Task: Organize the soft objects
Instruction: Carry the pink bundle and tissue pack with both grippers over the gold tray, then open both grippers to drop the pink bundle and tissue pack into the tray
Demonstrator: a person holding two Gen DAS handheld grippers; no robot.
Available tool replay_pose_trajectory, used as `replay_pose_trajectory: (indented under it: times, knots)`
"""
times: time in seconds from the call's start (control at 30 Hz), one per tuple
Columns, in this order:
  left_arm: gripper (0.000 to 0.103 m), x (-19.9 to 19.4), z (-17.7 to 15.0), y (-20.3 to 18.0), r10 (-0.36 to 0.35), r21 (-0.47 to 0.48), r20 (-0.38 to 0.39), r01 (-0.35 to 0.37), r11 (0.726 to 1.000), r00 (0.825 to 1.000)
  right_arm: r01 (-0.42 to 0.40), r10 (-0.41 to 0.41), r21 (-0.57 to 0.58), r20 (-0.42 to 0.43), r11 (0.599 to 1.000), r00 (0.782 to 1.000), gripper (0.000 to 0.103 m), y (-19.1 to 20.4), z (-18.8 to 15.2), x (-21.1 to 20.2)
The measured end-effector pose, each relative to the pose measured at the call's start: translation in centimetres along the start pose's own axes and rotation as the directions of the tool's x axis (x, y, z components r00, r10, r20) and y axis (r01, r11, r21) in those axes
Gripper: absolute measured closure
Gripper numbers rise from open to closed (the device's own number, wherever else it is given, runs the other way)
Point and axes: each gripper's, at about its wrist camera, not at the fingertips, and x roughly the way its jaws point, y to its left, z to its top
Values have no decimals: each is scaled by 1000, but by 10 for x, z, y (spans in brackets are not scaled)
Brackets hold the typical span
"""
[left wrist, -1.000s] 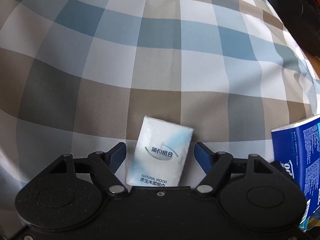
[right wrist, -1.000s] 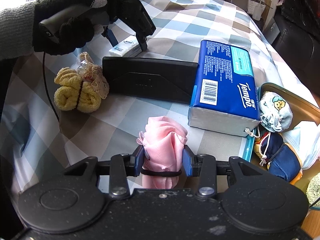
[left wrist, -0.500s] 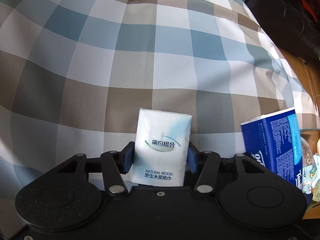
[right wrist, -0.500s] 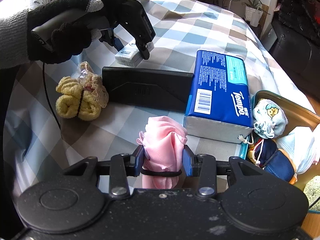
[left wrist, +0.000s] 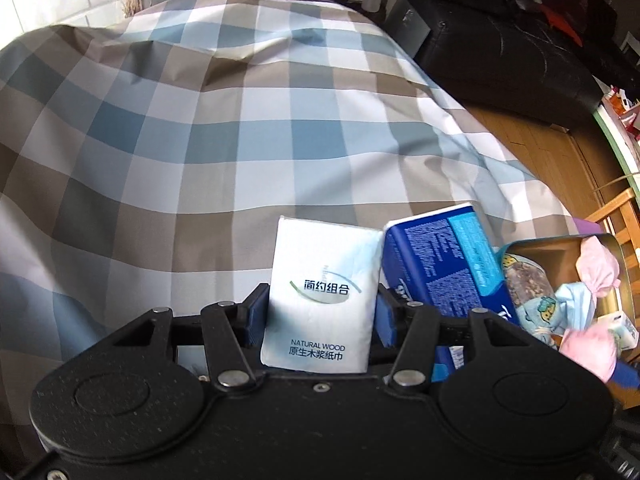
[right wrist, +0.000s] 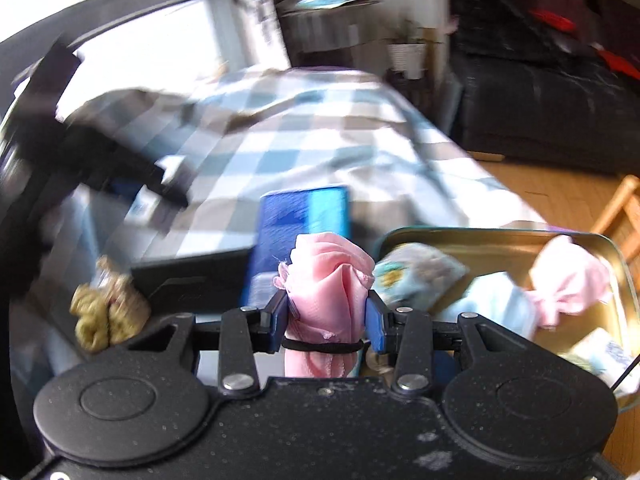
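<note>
Taking the blue tissue pack (left wrist: 440, 264) as the landmark: in the left wrist view, the left tongs (left wrist: 318, 314) pinch a small white tissue packet (left wrist: 320, 296) between their blue pads, just left of the blue pack and lifted above the checked cloth (left wrist: 200, 140) that covers the desk. Right of the blue pack sits an open tin (left wrist: 624, 276) holding a patterned pouch, a pale blue cloth and pink bundles.

The right wrist view is blurred. Left of the blue tissue pack (right wrist: 304, 216) lie a yellow towel roll (right wrist: 104, 312) and a dark flat case (right wrist: 192, 276). In front of the pack, the right tongs (right wrist: 326, 318) clamp a pink cloth bundle (right wrist: 328, 280) tied with a black band. Right of the pack is the tin (right wrist: 608, 248), with another pink bundle inside.
</note>
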Motion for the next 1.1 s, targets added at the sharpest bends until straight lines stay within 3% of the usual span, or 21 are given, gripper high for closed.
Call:
replay_pose_trajectory:
  times: [0.13,0.3,0.5,0.63,0.83,1.1]
  knots:
    - [52,3,-12,-41,-20,81,-16,22,996,1000,95,-104,139,56,986,993,64,-48,16,-16]
    - [52,-1,-13,-95,-60,180,-26,63,982,998,190,-225,323,75,927,971,64,-110,32,-36]
    - [52,-2,-1,-154,-135,243,-39,141,960,990,286,-328,389,45,876,943,64,-160,45,-53]
    - [52,7,9,-189,-159,270,-56,169,948,986,305,-348,424,25,853,937,64,-180,50,-58]
    - [52,28,21,-234,-197,284,-103,218,934,975,308,-326,454,-40,836,945,64,-189,41,-49]
    - [51,50,19,-265,-174,305,-139,209,929,975,337,-365,500,-44,798,930,64,-204,35,-53]
